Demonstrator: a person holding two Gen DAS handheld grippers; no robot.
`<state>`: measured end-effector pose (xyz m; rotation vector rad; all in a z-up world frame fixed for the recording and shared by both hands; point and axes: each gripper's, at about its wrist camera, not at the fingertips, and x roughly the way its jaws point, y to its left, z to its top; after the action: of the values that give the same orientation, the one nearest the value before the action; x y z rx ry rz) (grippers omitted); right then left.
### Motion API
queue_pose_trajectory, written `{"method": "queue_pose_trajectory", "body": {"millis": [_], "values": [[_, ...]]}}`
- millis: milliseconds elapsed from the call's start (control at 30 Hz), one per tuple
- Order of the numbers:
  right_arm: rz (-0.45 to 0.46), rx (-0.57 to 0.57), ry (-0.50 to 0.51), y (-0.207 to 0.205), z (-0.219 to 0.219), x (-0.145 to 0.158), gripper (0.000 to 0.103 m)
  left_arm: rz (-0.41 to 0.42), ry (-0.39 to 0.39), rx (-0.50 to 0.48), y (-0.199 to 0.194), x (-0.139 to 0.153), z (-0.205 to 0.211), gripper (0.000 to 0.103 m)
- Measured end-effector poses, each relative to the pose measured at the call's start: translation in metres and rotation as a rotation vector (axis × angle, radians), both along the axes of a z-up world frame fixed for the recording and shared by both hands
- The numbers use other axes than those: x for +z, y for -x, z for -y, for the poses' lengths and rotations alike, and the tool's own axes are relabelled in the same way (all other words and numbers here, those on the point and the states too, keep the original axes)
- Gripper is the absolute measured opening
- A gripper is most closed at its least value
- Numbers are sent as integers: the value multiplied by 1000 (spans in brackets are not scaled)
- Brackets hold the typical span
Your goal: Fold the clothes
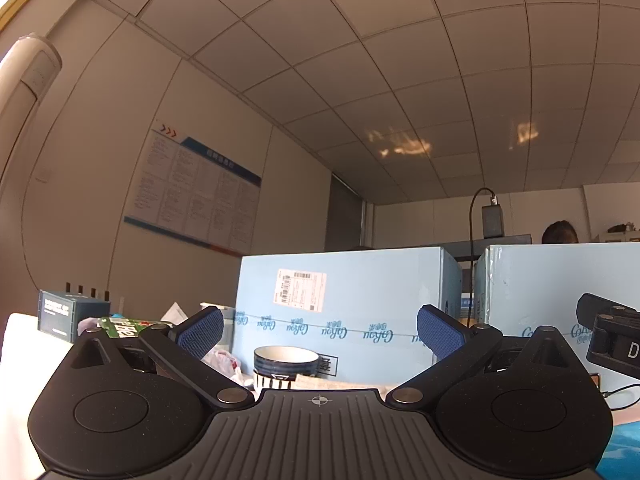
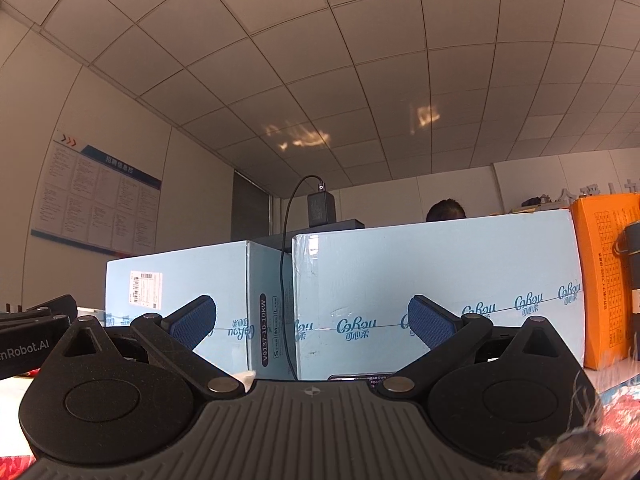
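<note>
Both cameras point level and upward at boxes, wall and ceiling. My left gripper point(image 1: 320, 334) is open and empty, its blue pads point(image 1: 202, 332) wide apart. My right gripper point(image 2: 312, 326) is open and empty too, with blue pads point(image 2: 430, 326) spread. A bit of blue cloth point(image 1: 624, 448) shows at the lower right of the left wrist view. A strip of red patterned cloth point(image 2: 618, 412) shows at the lower right of the right wrist view. The right gripper's body point(image 1: 612, 340) shows at the right edge of the left view; the left gripper's body point(image 2: 36, 332) at the left edge of the right view.
Two light blue cartons point(image 1: 348, 308) point(image 2: 436, 292) stand close ahead. Stacked bowls point(image 1: 286, 364) and a white plastic bag point(image 1: 224, 360) sit before the left carton. A dark box point(image 1: 68, 312) and a green packet point(image 1: 128, 326) lie left. An orange box point(image 2: 604, 280) stands right. A person's head point(image 2: 446, 210) shows behind.
</note>
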<state>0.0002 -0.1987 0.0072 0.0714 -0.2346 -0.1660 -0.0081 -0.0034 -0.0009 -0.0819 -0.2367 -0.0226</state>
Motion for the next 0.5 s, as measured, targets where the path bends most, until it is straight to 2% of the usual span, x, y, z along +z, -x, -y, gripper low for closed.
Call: {"method": "queue_pose_trajectory", "body": {"millis": [233,500], "values": [[86,-9,-40,-31,22,0,103,48,4,6,10,-1,0,103],[166,-49,-59,-93,56,6,103,114,11,5,20,-3,-1,103]]}}
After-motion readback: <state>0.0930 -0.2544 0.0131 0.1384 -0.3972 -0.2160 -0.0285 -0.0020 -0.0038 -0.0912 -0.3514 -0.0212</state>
